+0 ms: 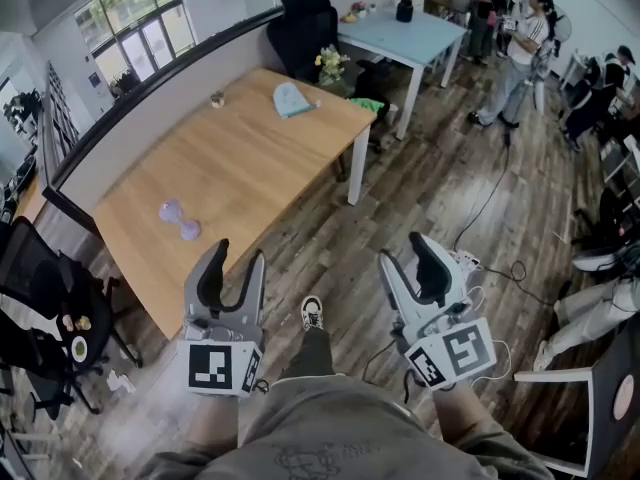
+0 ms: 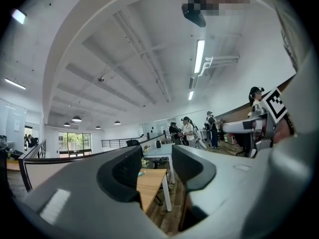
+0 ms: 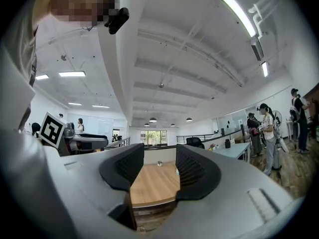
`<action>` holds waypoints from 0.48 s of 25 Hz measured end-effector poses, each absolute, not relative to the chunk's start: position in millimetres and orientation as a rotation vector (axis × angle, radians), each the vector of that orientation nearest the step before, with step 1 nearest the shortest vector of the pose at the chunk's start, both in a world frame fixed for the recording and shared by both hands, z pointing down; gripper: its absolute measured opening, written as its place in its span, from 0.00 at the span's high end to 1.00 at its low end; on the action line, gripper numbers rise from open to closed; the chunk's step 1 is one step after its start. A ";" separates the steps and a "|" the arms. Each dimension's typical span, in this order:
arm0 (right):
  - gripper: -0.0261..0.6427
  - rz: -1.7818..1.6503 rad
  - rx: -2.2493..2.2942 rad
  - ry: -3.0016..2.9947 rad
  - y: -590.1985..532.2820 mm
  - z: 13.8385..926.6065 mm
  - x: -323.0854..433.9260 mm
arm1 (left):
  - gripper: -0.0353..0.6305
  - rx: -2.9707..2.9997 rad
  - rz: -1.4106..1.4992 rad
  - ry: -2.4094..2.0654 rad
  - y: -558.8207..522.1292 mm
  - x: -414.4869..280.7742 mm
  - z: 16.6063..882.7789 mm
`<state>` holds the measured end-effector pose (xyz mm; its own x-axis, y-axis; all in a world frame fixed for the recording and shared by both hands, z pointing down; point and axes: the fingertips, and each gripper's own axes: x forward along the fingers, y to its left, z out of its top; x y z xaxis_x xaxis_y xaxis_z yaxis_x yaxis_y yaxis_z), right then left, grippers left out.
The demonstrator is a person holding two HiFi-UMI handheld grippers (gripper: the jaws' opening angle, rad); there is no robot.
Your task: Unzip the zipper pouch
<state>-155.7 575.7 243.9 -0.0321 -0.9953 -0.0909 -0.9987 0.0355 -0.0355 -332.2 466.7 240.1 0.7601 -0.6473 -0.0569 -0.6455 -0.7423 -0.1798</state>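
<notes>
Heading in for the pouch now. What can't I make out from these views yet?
1. Light blue thing on the wooden table, head view: too small to show a zipper.
2. Small thing at the table's far edge, head view: too small to name.
3. Left gripper view: the open left tongs block all but a table corner.
4. Lilac thing: shows in neither gripper view.

Light blue zipper pouch (image 1: 294,99), lying flat, far right corner of wooden table (image 1: 240,168)

Two hand-held grippers (image 1: 238,254) (image 1: 403,251), two tables (image 1: 240,163) (image 1: 400,38)
</notes>
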 end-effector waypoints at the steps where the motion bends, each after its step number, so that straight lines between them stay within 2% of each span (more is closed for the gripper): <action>1: 0.69 0.053 -2.120 2.200 566.4 245.5 -151.8 | 0.66 -2.769 -0.017 1.028 456.9 -328.3 241.8; 12: 0.69 -0.033 -2.120 2.258 436.7 261.3 -107.5 | 0.66 -2.788 -0.075 1.005 332.2 -279.4 254.2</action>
